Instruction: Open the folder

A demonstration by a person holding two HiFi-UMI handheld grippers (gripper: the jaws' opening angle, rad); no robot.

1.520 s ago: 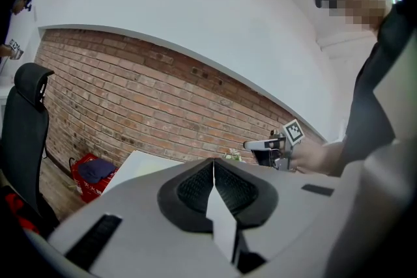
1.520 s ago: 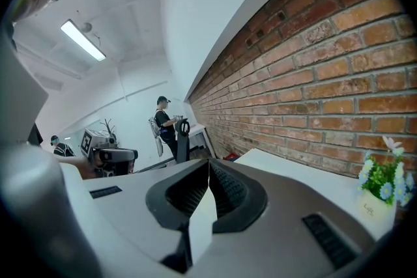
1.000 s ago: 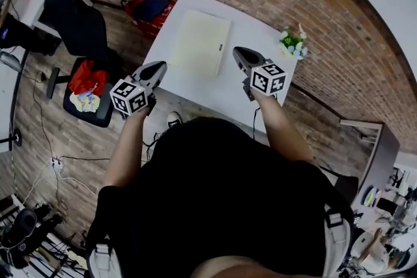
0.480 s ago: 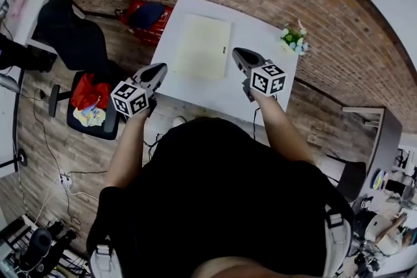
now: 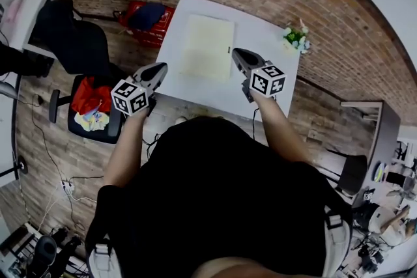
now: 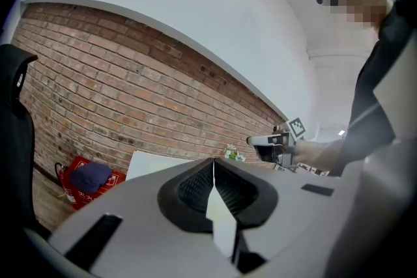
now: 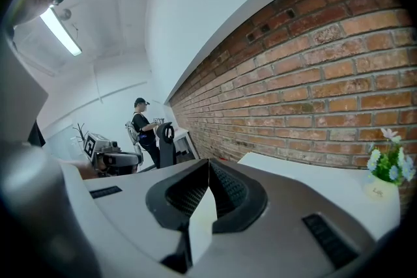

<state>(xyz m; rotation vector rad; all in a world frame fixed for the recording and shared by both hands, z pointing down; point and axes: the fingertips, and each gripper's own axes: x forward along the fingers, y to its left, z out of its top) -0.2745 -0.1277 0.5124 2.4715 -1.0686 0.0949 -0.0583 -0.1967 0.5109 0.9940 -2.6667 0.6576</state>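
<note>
The pale yellow folder [image 5: 207, 47] lies closed and flat near the middle of the white table [image 5: 264, 32]; only the head view shows it. That view puts the left hand-held gripper [image 5: 159, 66] at the table's near left corner and the right hand-held gripper [image 5: 236, 53] over the table, just beside the folder's right edge. Each gripper view shows its own jaws pressed together with nothing between them. A flower pot [image 5: 294, 40] stands at the table's far right corner, close up in the right gripper view [image 7: 389, 171]. The left gripper view alone shows the red bag [image 6: 88, 179] against the brick wall [image 6: 130, 107] left of the table. The right gripper view shows a person [image 7: 144, 129] standing well apart from the table.
</note>
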